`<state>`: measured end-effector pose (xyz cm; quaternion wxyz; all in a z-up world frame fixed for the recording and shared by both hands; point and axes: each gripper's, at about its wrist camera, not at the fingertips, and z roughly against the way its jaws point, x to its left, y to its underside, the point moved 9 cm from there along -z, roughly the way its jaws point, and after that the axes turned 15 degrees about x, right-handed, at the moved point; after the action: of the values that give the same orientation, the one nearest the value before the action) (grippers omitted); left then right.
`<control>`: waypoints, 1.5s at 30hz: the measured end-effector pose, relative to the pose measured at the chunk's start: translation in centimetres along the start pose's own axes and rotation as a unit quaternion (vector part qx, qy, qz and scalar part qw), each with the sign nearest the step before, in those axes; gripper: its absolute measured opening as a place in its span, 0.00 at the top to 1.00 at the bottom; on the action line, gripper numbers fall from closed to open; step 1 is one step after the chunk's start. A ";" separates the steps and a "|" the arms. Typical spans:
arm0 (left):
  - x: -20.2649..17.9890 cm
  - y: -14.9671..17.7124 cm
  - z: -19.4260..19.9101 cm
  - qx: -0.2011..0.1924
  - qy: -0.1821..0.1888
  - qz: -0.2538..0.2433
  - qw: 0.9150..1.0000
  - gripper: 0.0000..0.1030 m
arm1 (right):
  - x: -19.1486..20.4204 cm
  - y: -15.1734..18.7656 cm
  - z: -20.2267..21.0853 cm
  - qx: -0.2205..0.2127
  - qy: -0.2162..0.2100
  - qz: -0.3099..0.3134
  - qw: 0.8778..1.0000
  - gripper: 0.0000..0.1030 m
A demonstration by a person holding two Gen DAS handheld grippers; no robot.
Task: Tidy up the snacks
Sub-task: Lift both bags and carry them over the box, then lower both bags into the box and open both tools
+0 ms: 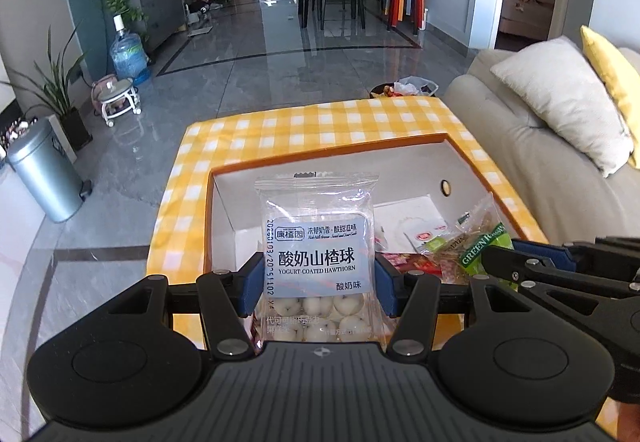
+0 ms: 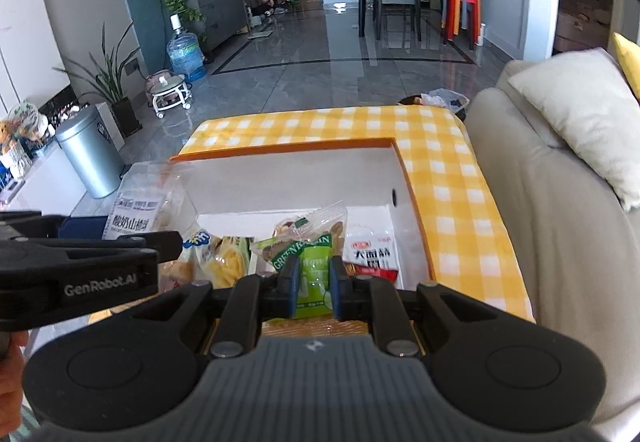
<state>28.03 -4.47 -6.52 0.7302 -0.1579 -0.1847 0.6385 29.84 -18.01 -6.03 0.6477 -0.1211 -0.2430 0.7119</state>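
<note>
My left gripper is shut on a clear bag of yogurt-coated hawthorn balls and holds it upright over the near left part of an orange-rimmed white box. The bag also shows in the right wrist view. My right gripper is shut on a green raisin packet over the near side of the same box; the packet also shows in the left wrist view. Inside the box lie a yellow snack bag and a red-and-white packet.
The box stands on a yellow checked tablecloth. A beige sofa with a cream cushion lies to the right. A metal bin stands on the floor at the left. A bin with rubbish sits beyond the table.
</note>
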 end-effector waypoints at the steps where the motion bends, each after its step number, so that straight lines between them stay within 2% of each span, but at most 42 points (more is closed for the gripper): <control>1: 0.1 -0.3 -0.4 0.002 -0.003 -0.004 1.000 0.38 | 0.1 -0.4 -0.4 0.001 0.002 0.006 1.000 0.89; 13: 0.4 -2.5 -5.4 0.048 -0.026 -0.048 0.997 0.38 | -0.6 -3.8 -6.2 0.037 0.032 0.060 0.997 0.89; 23: -0.4 -3.0 -9.9 0.087 -0.021 -0.079 0.993 0.38 | -1.2 -4.4 -10.4 0.076 0.055 0.094 0.991 0.89; 30: -1.2 -3.2 -10.9 0.096 -0.036 -0.110 0.989 0.36 | -1.6 -4.0 -12.4 0.109 0.055 0.091 0.988 0.89; 34: -1.4 -3.7 -11.2 0.097 -0.024 -0.110 0.989 0.35 | -1.7 -3.4 -13.1 0.125 0.055 0.087 0.987 0.89; 39: -2.0 -3.7 -11.0 0.095 0.003 -0.105 0.990 0.32 | -1.8 -3.5 -12.9 0.122 0.054 0.085 0.987 0.88; 45: -2.4 -3.7 -10.7 0.092 -0.005 -0.113 0.989 0.31 | -1.9 -3.6 -12.3 0.119 0.054 0.083 0.988 0.87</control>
<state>36.03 -7.26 -14.39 0.8085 -0.0647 -0.1452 0.5667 39.22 -17.42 -14.93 0.6081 -0.1017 -0.1104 0.7795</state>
